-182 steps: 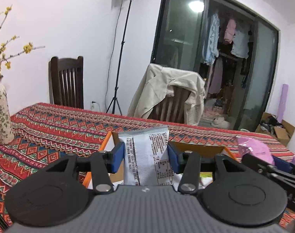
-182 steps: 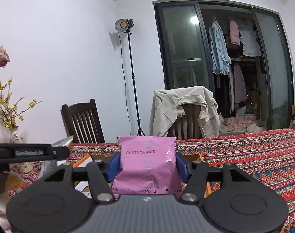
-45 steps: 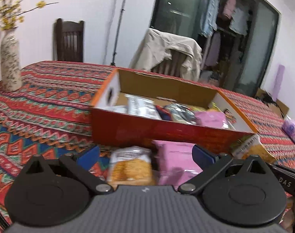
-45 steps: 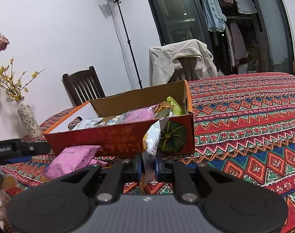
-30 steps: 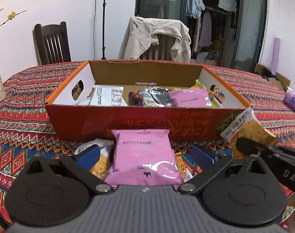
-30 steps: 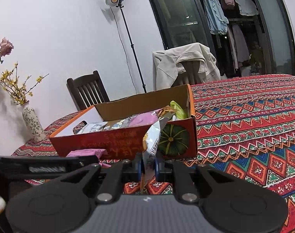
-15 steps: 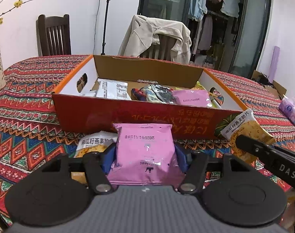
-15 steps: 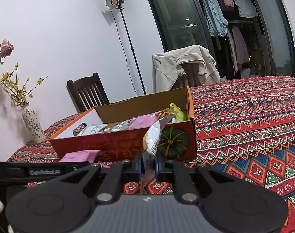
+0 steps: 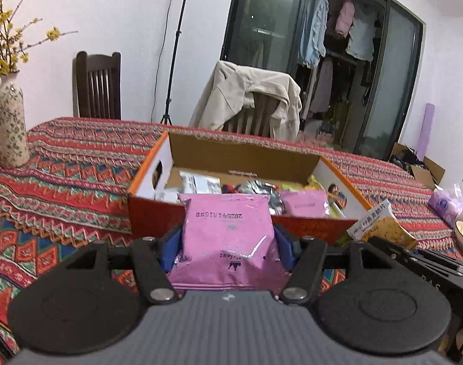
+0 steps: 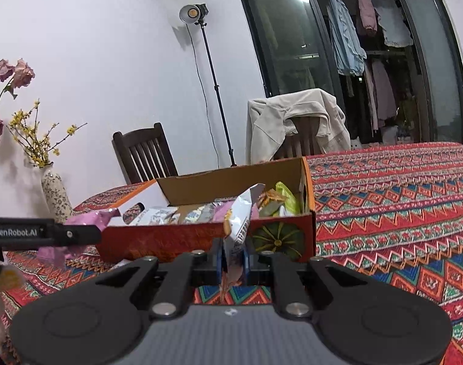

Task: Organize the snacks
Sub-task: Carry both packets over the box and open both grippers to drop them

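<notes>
My left gripper (image 9: 228, 240) is shut on a pink snack packet (image 9: 228, 237) and holds it lifted in front of the orange cardboard box (image 9: 158, 216). The box holds several snack packets, among them another pink one (image 9: 304, 203). My right gripper (image 10: 233, 257) is shut on a white and yellow snack packet (image 10: 240, 219), edge-on, just before the box's front wall (image 10: 170, 240). That packet shows at the right in the left wrist view (image 9: 380, 225). The pink packet shows at the left in the right wrist view (image 10: 88, 219).
The table has a red patterned cloth (image 10: 398, 197). A vase with flowers (image 9: 10, 127) stands at the left. Two wooden chairs (image 9: 99, 85) stand behind the table, one draped with a beige jacket (image 9: 249, 97). A purple bag (image 9: 447, 203) lies at the right.
My left gripper closed on the pink packet and has lifted it off the table toward the box. My right gripper has risen a little with its packet.
</notes>
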{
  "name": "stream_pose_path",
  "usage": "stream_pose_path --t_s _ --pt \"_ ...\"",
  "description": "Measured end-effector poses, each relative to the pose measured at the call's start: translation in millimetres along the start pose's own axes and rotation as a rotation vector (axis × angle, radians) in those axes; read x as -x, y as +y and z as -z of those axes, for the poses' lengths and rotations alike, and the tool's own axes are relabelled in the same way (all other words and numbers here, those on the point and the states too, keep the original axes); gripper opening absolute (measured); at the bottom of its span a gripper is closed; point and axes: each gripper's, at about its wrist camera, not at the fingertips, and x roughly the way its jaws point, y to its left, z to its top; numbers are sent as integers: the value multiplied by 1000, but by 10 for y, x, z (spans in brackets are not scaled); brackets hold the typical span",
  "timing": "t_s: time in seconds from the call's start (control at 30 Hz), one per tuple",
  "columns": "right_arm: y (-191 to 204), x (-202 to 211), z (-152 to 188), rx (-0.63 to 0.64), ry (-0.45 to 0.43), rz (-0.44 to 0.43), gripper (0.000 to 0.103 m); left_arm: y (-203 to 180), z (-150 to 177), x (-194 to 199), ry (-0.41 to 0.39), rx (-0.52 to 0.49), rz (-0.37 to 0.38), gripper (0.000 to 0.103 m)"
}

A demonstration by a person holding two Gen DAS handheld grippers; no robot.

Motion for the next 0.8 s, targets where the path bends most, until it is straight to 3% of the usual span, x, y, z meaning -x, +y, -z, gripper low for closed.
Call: stream_pose_path --t_s 0.33,0.8 --pt "93 1 -344 44 -41 3 12 11 -254 -43 -36 -2 2 63" --pt "207 -352 -772 68 -66 17 12 -99 -660 -291 -88 -4 11 63"
